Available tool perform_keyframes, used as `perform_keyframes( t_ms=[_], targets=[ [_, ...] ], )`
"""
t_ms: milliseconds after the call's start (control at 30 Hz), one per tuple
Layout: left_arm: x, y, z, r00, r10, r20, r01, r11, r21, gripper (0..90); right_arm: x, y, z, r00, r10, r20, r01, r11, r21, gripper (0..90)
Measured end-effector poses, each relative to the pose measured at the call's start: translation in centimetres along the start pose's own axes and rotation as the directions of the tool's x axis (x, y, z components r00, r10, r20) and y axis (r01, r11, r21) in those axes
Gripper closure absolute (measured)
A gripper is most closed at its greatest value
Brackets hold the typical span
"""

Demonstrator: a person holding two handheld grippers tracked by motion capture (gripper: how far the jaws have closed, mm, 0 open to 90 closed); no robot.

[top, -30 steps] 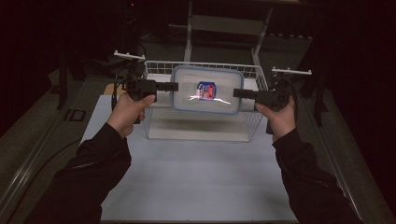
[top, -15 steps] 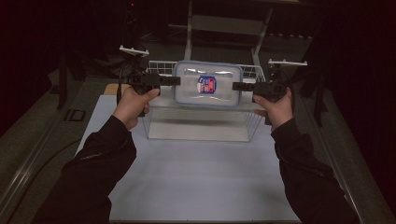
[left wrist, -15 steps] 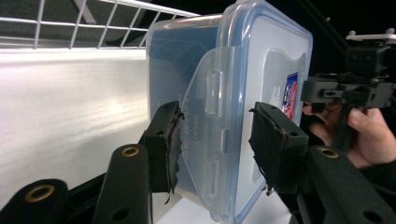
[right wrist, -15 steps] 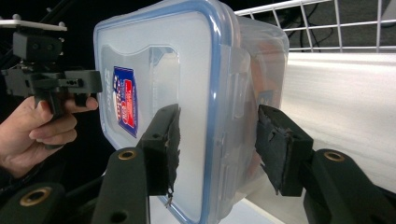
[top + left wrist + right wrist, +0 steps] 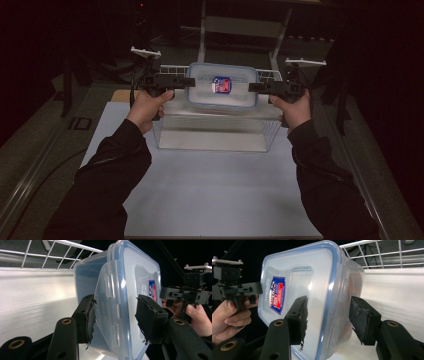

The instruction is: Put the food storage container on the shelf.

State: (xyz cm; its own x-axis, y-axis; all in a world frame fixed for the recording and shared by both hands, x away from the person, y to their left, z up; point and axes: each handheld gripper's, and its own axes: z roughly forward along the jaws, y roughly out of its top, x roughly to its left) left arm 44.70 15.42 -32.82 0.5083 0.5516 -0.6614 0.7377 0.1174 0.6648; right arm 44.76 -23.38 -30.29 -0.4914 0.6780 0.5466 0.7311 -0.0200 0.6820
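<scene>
Held between the left gripper point(image 5: 189, 82) and the right gripper point(image 5: 252, 87): a clear plastic box point(image 5: 223, 92) with a blue-rimmed lid, lifted level above a wire basket point(image 5: 270, 76), one short end toward each tool. From the high view, seen as a flat rounded rectangle with a red and blue label point(image 5: 221, 84) on top, white table point(image 5: 220, 195) showing bare toward the person. From the left gripper view, shown instead the box's point(image 5: 120, 290) end with its moulded clip flap, set between that gripper's point(image 5: 115, 320) two worn black pads, jaws having just been easing wider, the near pad against the flap, the far pad's contact with the lid hard to tell. From the right gripper view, shown the lid's face and the label point(image 5: 276, 295), box point(image 5: 312, 297) between that gripper's point(image 5: 328, 320) pads, one laid on the lid, the other beside the base with a slim gap visible. Behind the box, white basket wire point(image 5: 52, 255); beyond the far end, the other hand point(image 5: 229, 315).
</scene>
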Motion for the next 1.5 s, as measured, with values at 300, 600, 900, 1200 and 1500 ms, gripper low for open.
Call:
perform_keyframes(
  t_ms=[300, 600, 900, 1200, 1500],
  targets=[
    [1.3, 0.5, 0.7, 0.9963, -0.085, 0.015, 0.084, 0.9961, 0.027, 45.9, -0.3, 1.4, 1.1, 0.9972, 0.065, 0.037, -0.067, 0.996, 0.052, 52.0],
    [0.7, 1.1, 1.1, 0.9946, -0.038, -0.096, 0.040, 0.9989, 0.026, 40.2, -0.2, 1.5, 1.9, 0.9931, 0.097, 0.066, -0.100, 0.993, 0.055, 50.5],
    [-1.6, 0.7, -1.3, 0.9784, 0.135, -0.157, -0.150, 0.9846, -0.090, 30.4, 0.9, 1.5, 0.8, 0.9970, 0.011, 0.077, -0.012, 1.000, 0.016, 43.5],
    [-4.8, -2.0, -2.3, 0.9407, 0.329, -0.083, -0.334, 0.9411, -0.054, 18.9, 3.6, -0.1, -0.9, 0.9746, -0.188, 0.122, 0.189, 0.982, 0.005, 38.4],
    [-5.5, -5.6, -1.2, 0.9194, 0.384, -0.083, -0.388, 0.9215, -0.024, 35.8, 4.6, -3.7, -1.7, 0.9485, -0.298, 0.109, 0.299, 0.954, 0.004, 28.3]
  ],
)
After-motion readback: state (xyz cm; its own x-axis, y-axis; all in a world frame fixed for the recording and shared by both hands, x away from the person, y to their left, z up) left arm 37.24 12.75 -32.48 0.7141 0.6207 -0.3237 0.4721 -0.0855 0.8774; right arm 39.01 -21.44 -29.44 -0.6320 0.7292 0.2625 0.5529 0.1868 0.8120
